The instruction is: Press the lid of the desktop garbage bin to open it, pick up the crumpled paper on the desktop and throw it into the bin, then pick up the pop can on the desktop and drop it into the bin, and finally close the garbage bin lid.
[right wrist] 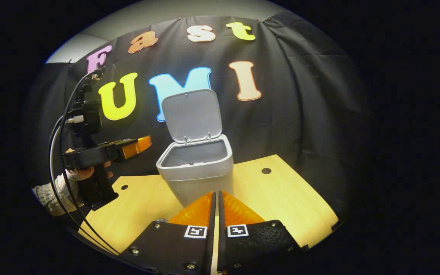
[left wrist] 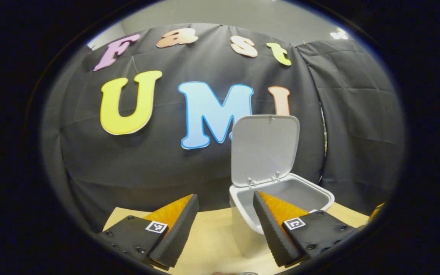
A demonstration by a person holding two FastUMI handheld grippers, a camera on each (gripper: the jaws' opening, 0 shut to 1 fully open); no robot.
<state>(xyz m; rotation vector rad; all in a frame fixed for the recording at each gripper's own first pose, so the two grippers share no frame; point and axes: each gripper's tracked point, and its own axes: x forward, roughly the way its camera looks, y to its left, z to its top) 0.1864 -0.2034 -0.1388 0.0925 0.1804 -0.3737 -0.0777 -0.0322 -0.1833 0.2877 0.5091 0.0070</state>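
Bin (right wrist: 195, 168) stands mid-desk (right wrist: 281, 191), lid (right wrist: 192, 114) up. My left gripper (left wrist: 225, 214) is spread, empty, just beside the rim; right gripper (right wrist: 214, 214) pinched together, empty. Paper & can: can't spot either. Judging next: find paper, grab w/ left.

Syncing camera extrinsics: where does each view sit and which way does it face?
Left gripper view: rides the left gripper, facing the open grey plastic garbage bin close ahead; own fingers spread.
Right gripper view: rides the right gripper, farther back; fingers together; left gripper and a hand show.
Shared: bin, raised lid, wooden desktop.
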